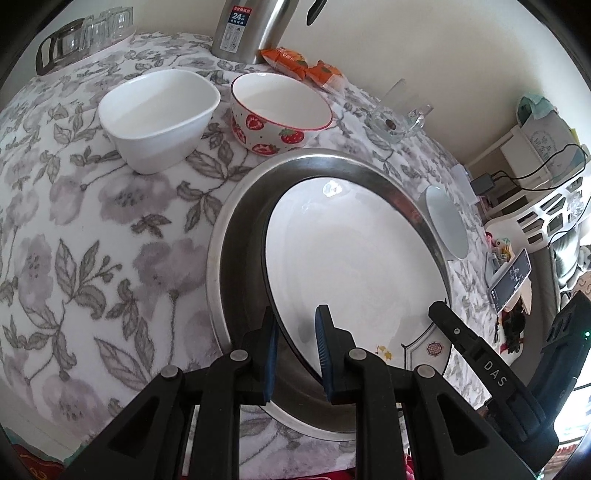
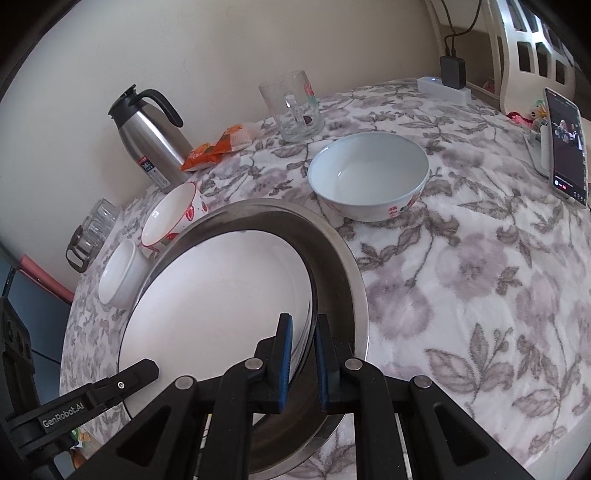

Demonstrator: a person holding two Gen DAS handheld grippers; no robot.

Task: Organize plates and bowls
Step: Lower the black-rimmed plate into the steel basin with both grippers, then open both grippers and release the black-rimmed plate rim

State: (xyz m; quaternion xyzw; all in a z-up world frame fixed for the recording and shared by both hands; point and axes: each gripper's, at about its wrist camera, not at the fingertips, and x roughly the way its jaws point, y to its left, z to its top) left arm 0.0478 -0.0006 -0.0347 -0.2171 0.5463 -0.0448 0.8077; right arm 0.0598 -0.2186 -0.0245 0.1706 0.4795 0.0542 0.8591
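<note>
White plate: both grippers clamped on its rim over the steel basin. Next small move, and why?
Probably ease it a little lower until it rests flat in the steel basin, then open. The left gripper and right gripper each pinch the white plate, which looks tilted inside the basin.

Steel flask top cut off by frame, phone screen too small to read
</note>
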